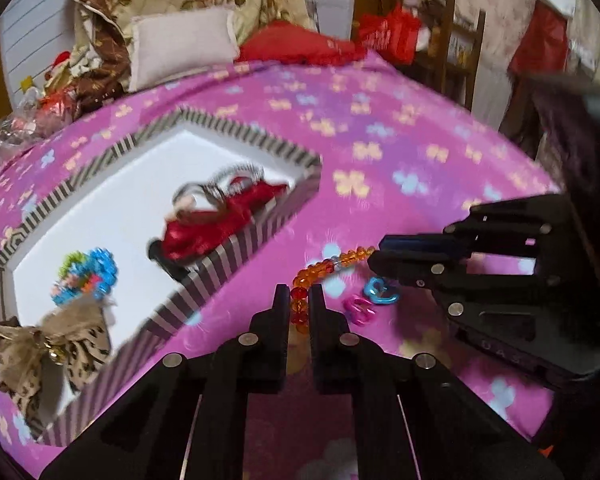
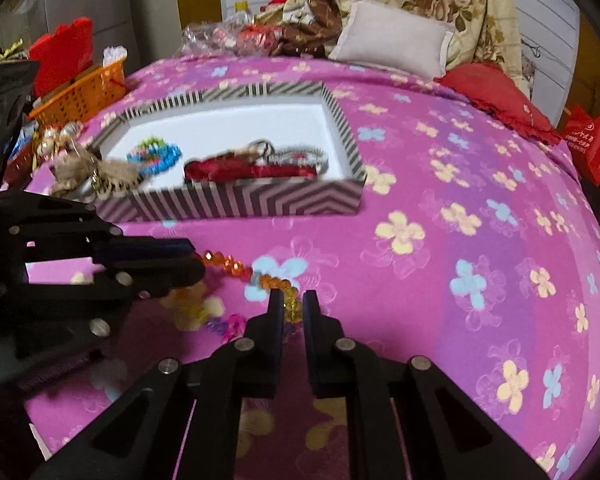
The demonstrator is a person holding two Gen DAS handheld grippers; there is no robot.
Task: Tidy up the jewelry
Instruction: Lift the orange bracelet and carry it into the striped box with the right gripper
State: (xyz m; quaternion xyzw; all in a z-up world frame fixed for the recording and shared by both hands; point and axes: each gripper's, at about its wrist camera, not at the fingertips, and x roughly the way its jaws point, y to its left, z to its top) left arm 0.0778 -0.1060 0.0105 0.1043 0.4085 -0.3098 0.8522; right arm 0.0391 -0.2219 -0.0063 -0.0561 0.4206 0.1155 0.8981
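Because the orange bead strand (image 1: 320,270) is a light, limp string of hard, slick facets lying on the purple floral cover (image 1: 400,160) just beside the striped box (image 1: 236,252), I take it at its two ends: my left gripper (image 1: 299,300) is pinched on one end and my right gripper (image 1: 374,258) on the other. From my right wrist, the box's chevron front wall and an orange basket (image 2: 84,92) show; from my left, the pink and blue links (image 1: 370,298) resolve sharply.

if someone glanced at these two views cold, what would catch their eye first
Probably the orange bead string, stretched over the bright pink flowered bedspread with the left gripper pinching one end and the right gripper the other. Next, the striped box behind it, holding a red hair piece and a blue beaded bracelet.
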